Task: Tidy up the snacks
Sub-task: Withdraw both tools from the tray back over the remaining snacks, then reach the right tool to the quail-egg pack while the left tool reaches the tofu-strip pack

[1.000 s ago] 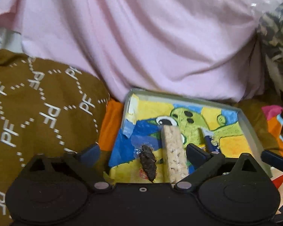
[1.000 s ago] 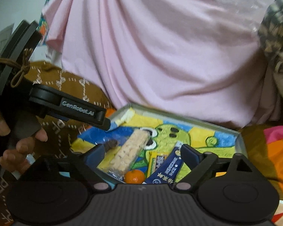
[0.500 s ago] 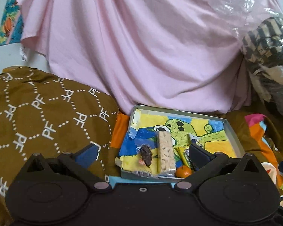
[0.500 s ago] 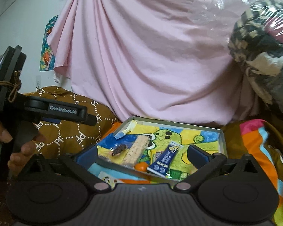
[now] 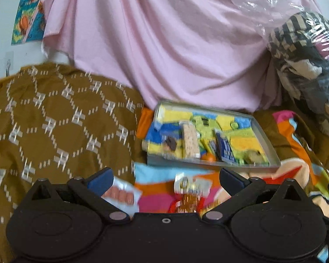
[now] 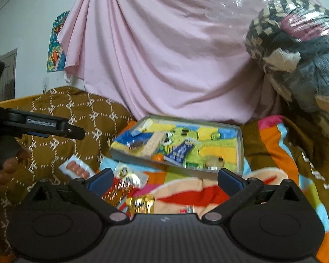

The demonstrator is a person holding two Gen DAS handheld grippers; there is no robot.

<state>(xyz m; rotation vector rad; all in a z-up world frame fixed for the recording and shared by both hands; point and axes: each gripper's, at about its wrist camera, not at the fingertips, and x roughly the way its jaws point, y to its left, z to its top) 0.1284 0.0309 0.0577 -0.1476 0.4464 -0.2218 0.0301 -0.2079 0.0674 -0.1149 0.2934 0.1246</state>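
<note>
Both hand-held grippers have pulled back from the tray (image 5: pixel 212 164) since the earlier frame. Left view: left hand-held gripper (image 5: pixel 165 178) open and empty, sausage packet (image 5: pixel 120 195) just beside its left finger. Right view: right hand-held gripper (image 6: pixel 165 178) open, empty; that packet (image 6: pixel 76 168) lies left, nearer the left hand.

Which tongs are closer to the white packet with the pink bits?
Left, it looks like. The white packet lies right by one finger of the left tongs. The right tongs have it off to their left, outside the open fingers.
</note>
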